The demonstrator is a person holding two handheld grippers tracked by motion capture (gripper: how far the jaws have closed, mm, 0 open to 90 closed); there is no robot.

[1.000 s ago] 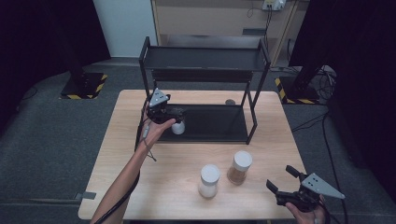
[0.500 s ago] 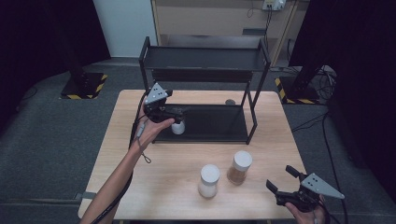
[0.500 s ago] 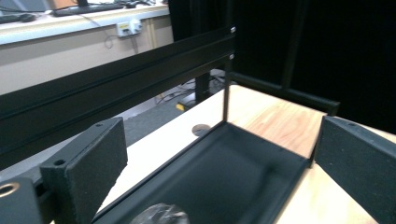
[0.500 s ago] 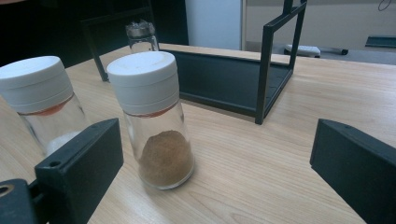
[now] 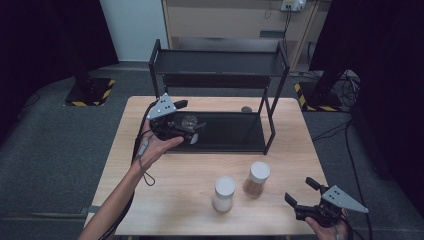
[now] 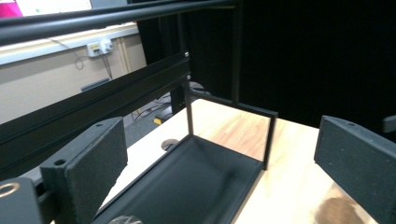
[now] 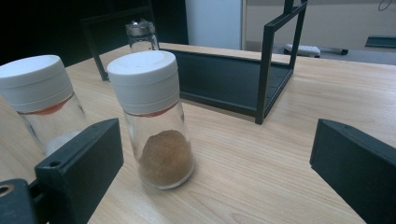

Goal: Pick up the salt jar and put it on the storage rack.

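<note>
A pale wooden bench (image 5: 175, 175) carries a black metal two-tier rack (image 5: 220, 95). On its lower tray, a small clear glass jar with a metal cap (image 5: 190, 122) stands just beside the left gripper (image 5: 192, 131), whose fingers are spread, holding nothing. The right gripper (image 5: 300, 192) rests with its fingers parted near two white-lidded glass jars.

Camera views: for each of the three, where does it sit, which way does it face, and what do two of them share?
High view: above the person's side, looking forward and down on the table; left forearm, left gripper and right gripper show.
Left gripper view: on the left gripper, facing along the black rack's lower tray; its open jaws show.
Right gripper view: on the right gripper, low over the table, facing the brown-powder jar; its open jaws show.
Shared: the brown-powder jar, also seen in the high view.
</note>
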